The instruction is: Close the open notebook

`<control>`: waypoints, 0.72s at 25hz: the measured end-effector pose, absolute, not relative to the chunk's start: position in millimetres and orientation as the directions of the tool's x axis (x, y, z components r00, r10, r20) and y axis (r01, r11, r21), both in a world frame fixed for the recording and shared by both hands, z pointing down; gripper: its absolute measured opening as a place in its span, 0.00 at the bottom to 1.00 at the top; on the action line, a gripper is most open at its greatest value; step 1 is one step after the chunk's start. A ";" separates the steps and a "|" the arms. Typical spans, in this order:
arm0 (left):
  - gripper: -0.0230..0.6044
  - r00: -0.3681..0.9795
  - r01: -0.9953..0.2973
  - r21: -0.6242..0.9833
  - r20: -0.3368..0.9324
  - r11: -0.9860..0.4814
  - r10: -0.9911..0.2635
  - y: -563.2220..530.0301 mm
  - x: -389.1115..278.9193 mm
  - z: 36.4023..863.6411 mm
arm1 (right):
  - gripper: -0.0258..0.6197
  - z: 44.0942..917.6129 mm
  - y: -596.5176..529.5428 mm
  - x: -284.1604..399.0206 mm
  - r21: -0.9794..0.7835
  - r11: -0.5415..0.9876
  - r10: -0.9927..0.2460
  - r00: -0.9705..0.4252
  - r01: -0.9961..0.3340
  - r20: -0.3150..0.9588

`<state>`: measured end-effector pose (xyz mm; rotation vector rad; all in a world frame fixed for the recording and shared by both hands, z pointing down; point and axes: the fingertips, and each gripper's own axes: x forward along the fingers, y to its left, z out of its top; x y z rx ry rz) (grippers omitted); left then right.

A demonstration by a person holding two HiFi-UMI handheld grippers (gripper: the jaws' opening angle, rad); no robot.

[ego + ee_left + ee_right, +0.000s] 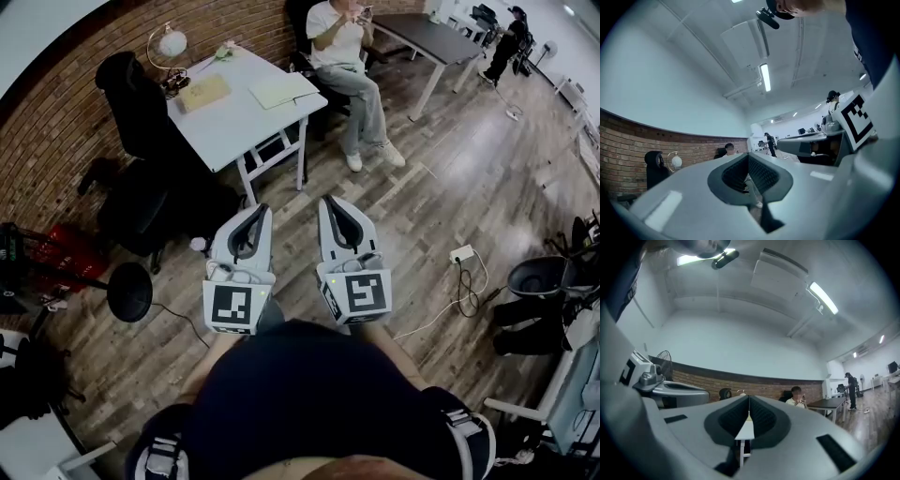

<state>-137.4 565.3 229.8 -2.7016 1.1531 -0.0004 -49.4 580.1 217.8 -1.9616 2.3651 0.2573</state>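
A pale open notebook (281, 90) lies on the white table (246, 122) far ahead of me, near its right end. Both grippers hang side by side close to my body, well short of the table and pointing toward it. In the head view my left gripper (253, 210) and right gripper (334, 201) have their jaws together with nothing held. The left gripper (748, 154) shows its tips touching in its own view. Through the shut right gripper (749, 397) a strip of the white table (746, 430) shows.
A tan flat book (204, 92) and a globe lamp (170, 42) also sit on the table. A seated person (345, 56) is at its right end. Black office chairs (141, 169) stand left of it. A power strip with cable (462, 255) lies on the wooden floor at right.
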 end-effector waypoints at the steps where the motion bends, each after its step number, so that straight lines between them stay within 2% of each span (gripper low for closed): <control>1: 0.05 0.698 -0.712 -0.188 -0.081 -0.677 -0.711 561.2 -137.3 230.5 | 0.06 219.7 575.1 -48.8 0.084 0.179 -0.971 -0.190 -0.980 -0.142; 8: 0.05 0.718 -0.692 -0.203 -0.092 -0.693 -0.690 505.0 -132.9 235.6 | 0.07 222.7 525.9 -39.3 0.075 0.162 -0.974 -0.172 -0.984 -0.146; 9: 0.05 0.715 -0.696 -0.190 -0.086 -0.693 -0.694 493.6 -131.2 235.8 | 0.09 222.9 516.0 -36.5 0.073 0.161 -0.975 -0.170 -0.984 -0.145; 10: 0.05 0.713 -0.698 -0.178 -0.081 -0.694 -0.696 481.8 -128.5 235.6 | 0.17 222.8 505.1 -33.0 0.071 0.158 -0.975 -0.167 -0.985 -0.145; 11: 0.05 0.715 -0.696 -0.175 -0.080 -0.696 -0.695 469.5 -124.9 234.9 | 0.19 222.6 493.4 -29.3 0.069 0.154 -0.976 -0.163 -0.986 -0.143; 18: 0.05 0.740 -0.669 -0.211 -0.101 -0.712 -0.665 373.9 -104.9 221.0 | 0.19 212.8 397.7 -11.7 0.070 0.132 -0.981 -0.141 -0.989 -0.136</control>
